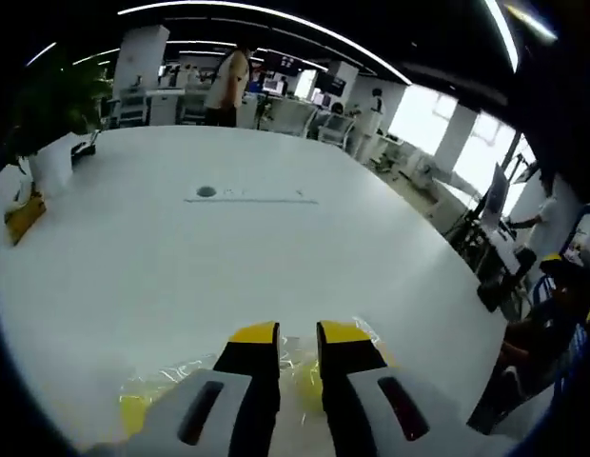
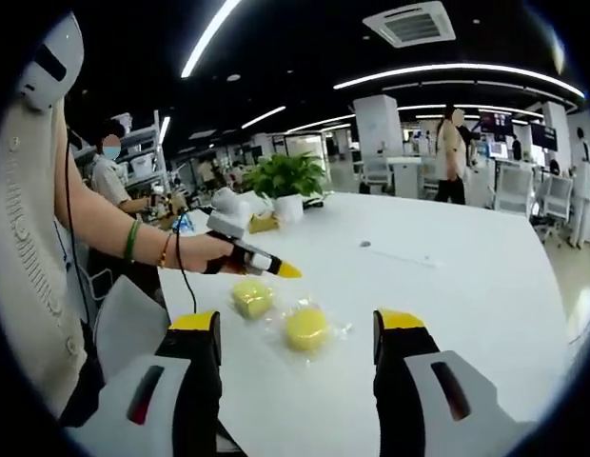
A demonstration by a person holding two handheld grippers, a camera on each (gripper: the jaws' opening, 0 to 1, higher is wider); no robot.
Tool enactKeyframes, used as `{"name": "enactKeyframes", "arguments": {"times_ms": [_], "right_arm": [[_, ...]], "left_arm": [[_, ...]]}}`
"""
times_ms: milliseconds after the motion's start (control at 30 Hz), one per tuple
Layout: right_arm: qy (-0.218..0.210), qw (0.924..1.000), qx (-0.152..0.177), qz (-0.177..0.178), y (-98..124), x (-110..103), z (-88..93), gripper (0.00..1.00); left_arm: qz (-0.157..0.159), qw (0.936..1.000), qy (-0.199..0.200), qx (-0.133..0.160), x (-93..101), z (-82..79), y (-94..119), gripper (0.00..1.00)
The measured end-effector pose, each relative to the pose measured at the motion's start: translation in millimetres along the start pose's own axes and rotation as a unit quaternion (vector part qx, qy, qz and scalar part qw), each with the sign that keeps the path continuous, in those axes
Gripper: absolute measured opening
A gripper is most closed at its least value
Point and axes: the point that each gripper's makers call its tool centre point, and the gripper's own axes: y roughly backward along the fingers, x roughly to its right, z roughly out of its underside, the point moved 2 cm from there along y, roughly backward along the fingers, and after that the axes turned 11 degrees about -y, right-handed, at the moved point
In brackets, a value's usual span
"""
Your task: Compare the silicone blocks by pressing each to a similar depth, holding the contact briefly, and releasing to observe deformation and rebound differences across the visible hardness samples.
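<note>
You're holding the left gripper [image 2: 285, 270] low over the near edge of the table [image 2: 485, 286], jaws nearly pressed together with just a slit between them, pinching nothing. From the right gripper view its yellow tips are sitting just above the square block [image 2: 252, 297], at its far-left side; contact or not, I can't tell. In the left gripper view its jaws [image 1: 297, 333] are pointing across the table with the blocks' clear wrap [image 1: 171, 376] and bits of yellow under and beside them.

The right gripper [image 2: 297, 328] is spread wide, empty, hanging back from both samples.

Blocks: two yellow ones in clear wrap, side by side, apart from each other. The round block [image 2: 305, 327] is lying right of the square one, and nearer to the right gripper (almost centred between its jaws).

What the next press turns on: the square block is lying directly below and slightly right of the left tips, so the left one is the nearer tool for it, push straight down. For the round one, I'd judge either shifting left gripper rightward or bringing the right one forward and closing it first.

Plant [image 2: 287, 181] and people in the background, well apart.
</note>
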Motion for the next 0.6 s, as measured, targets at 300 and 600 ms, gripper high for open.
{"name": "enactKeyframes", "arguments": {"times_ms": [300, 600], "right_arm": [[0.008, 0.9997, 0.019, 0.008, -3.9, -32.2, -2.7, 0.58], [-0.015, 0.9994, 0.027, 0.011, -12.4, -63.2, 6.8, 0.62]], "left_arm": [[0.036, 0.9969, -0.024, 0.065, 14.1, -35.0, 67.6, 0.21], [0.038, 0.993, -0.03, 0.108, -3.9, -37.1, 145.9, 0.24]]}}
